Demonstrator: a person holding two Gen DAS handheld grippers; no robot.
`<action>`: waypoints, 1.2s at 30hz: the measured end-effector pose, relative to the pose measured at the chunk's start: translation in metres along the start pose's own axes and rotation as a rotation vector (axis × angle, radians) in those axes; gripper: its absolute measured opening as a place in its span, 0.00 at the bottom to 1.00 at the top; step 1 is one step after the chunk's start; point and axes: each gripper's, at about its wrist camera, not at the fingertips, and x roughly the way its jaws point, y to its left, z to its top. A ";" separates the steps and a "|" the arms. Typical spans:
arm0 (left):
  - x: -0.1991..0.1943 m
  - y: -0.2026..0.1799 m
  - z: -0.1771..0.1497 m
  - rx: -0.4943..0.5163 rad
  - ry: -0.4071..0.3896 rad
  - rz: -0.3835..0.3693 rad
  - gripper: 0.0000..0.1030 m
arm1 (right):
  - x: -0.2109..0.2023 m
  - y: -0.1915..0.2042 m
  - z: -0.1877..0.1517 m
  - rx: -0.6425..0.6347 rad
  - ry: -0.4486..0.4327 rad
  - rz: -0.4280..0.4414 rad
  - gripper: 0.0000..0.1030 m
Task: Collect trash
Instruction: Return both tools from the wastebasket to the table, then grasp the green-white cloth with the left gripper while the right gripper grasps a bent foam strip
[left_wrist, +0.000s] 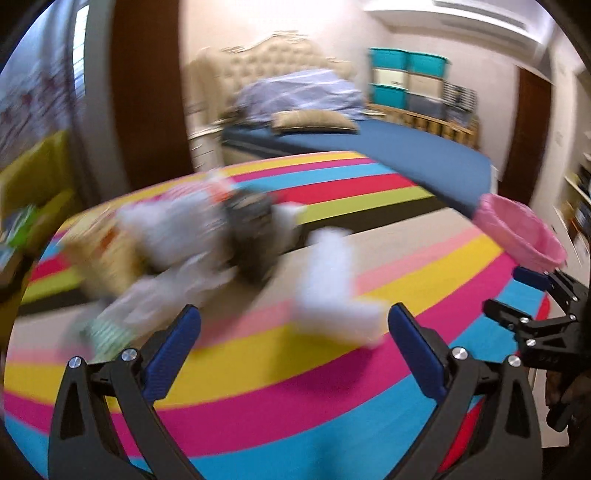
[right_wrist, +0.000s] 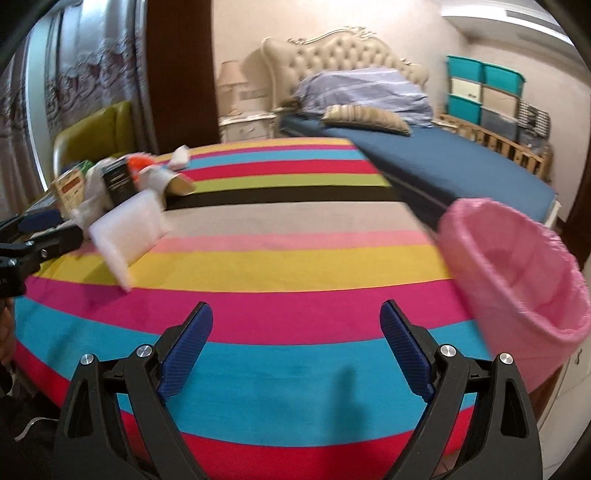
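Left wrist view: the left gripper (left_wrist: 293, 332) hangs over a striped cloth (left_wrist: 295, 387) with its blue-padded jaws spread wide and nothing between them. Just beyond the fingertips lies a white crumpled wrapper (left_wrist: 332, 280), badly blurred. Farther and to the left sits a blurred trash pile (left_wrist: 177, 236) of white plastic, a dark packet and a tan carton. At the right edge the right gripper (left_wrist: 532, 295) shows from the side, and a pink-lined bin (left_wrist: 521, 236) stands just beyond it. A bed (left_wrist: 369, 144) with a blue sheet fills the far background.

Right wrist view: the right gripper (right_wrist: 297, 332) hovers over the cloth's near blue and magenta stripes, its jaws likewise spread and empty. The bin (right_wrist: 517, 269) is close on the right, its mouth tilted toward the camera. The white wrapper (right_wrist: 129, 229) lies on the left, with the trash pile (right_wrist: 118, 181) just behind it; there a dark box, an orange scrap and a cardboard tube can be made out. The left gripper (right_wrist: 40, 236) enters from the left edge beside the wrapper.
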 end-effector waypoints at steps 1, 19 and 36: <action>-0.004 0.012 -0.004 -0.022 0.002 0.016 0.95 | 0.000 0.006 -0.001 -0.010 0.002 0.007 0.84; -0.024 0.150 -0.063 -0.232 0.099 0.284 0.95 | 0.046 0.130 0.033 -0.202 0.078 0.110 0.84; -0.008 0.142 -0.036 -0.254 0.084 0.294 0.95 | 0.084 0.152 0.059 -0.134 0.139 0.050 0.61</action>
